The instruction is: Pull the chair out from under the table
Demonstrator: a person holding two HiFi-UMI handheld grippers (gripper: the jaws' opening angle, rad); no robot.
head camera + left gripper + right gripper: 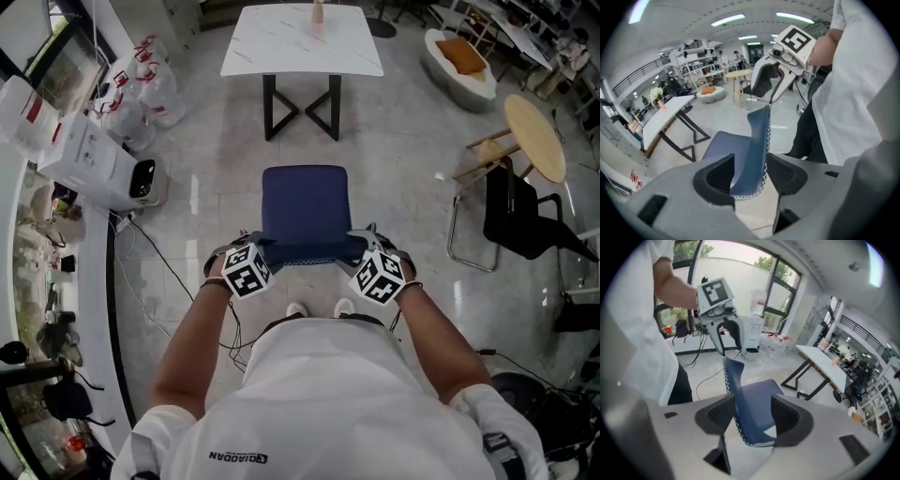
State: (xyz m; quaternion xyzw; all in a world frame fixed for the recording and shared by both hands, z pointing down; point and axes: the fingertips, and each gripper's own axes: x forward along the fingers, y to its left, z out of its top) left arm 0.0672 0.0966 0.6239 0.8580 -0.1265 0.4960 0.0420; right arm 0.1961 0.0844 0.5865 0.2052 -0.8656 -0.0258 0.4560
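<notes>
I see the chair (305, 211) standing on the floor (403, 178), clear of the tabletop (281, 52), which lies well apart at its 12 o'clock. My left gripper (750, 174) sits at the 9 o'clock end of the backrest (305, 251), my right gripper (752, 416) at the 3 o'clock end. Both pairs of fingers (715, 176) stand spread wide with the backrest's stitched edge between them, clamping nothing.

Blue chair (305, 206) upright, standing clear of white table (281, 47).
</notes>
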